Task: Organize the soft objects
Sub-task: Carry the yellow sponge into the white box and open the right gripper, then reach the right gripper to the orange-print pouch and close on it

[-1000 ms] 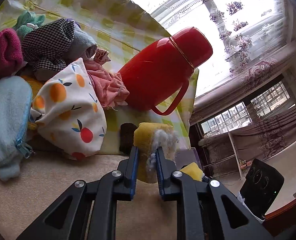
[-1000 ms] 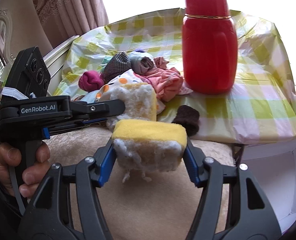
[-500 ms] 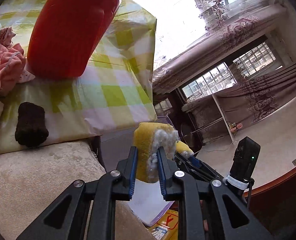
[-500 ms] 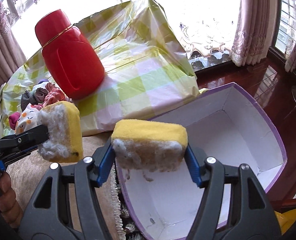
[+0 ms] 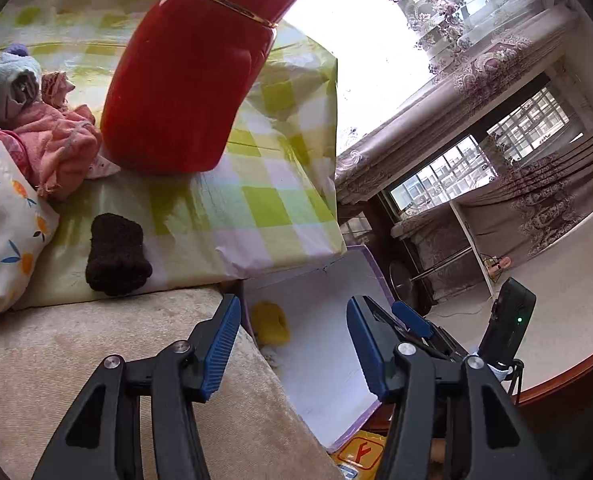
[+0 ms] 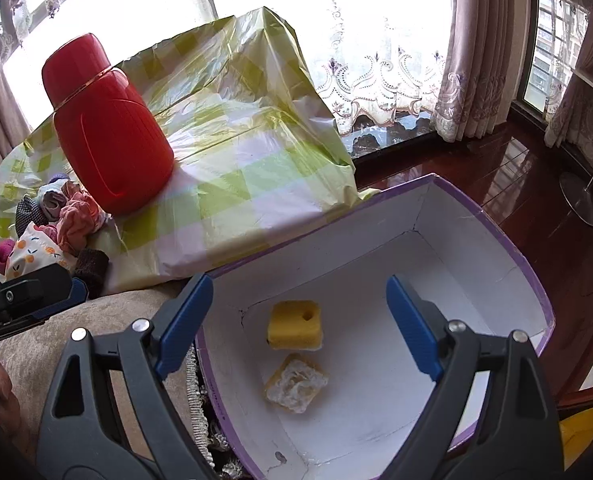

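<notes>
Right gripper (image 6: 298,320) is hanging over the white box (image 6: 476,216), jaws opening, nothing between the pads. Directly under it two sponges are lying on the box floor: a yellow sponge (image 6: 294,325) yellow side up, and just in front of it a second sponge (image 6: 295,382) showing its frayed white side, the two nearly touching. Left gripper (image 5: 292,344) is sitting at the box's near corner over the beige cushion (image 5: 56,360), jaws also opening and empty; through its gap one yellow sponge is showing in the box corner. Outward from there: a dark brown soft block (image 5: 116,254) is lying on the checked yellow-green cloth (image 5: 256,208), just off the cushion edge. Behind it a red thermos (image 5: 192,72) is standing on the cloth. Left of the thermos a pile of soft things: pink cloth (image 5: 56,148), orange-print pouch (image 5: 0,220), grey rolled sock (image 5: 14,84). Dark wood floor (image 6: 476,168) and curtains are lying beyond the box.
</notes>
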A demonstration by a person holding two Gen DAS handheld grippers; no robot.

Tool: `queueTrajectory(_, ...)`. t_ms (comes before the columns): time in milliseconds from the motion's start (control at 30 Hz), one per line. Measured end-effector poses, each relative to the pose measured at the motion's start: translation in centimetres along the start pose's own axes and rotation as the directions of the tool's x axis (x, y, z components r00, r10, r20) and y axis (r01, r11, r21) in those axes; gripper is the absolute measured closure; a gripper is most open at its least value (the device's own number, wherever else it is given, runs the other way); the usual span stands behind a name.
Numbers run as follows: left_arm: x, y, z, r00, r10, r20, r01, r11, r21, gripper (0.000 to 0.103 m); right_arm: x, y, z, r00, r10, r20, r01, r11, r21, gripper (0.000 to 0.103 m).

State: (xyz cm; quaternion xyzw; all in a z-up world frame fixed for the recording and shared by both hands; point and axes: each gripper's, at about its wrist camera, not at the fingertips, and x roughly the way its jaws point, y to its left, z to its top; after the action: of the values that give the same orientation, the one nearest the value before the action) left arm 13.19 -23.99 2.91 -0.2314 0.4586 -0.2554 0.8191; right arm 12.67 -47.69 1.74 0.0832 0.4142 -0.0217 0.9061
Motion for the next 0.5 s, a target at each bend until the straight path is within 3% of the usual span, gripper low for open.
queueTrajectory(100, -3.1, 1.7, -0.5, 0.993, 0.085, 0.085, -0.084, 0.996, -0.010, 0.040, -0.1, 2.1, 0.0, 0.999, 0.036, 0.003, -0.036, 0.997, -0.062, 0.013)
queueTrajectory(200, -6.4, 3.4, -1.1, 0.974, 0.163, 0.157, -0.159, 0.987, -0.035, 0.040, 0.1, 4.2, -0.1, 0.996, 0.087, -0.011, -0.087, 0.992, -0.087, 0.013)
queueTrajectory(333, -10.3, 5.8, -2.1, 0.931, 0.278, 0.238, -0.271, 0.960, -0.065, 0.036, 0.6, 7.3, -0.2, 0.986, 0.160, -0.053, -0.165, 0.980, -0.112, 0.013)
queueTrajectory(500, -13.7, 9.1, -3.0, 0.876, 0.394, 0.279, -0.367, 0.919, -0.145, 0.028, 1.1, 11.3, -0.6, 0.972, 0.216, -0.095, -0.230, 0.957, -0.175, 0.013)
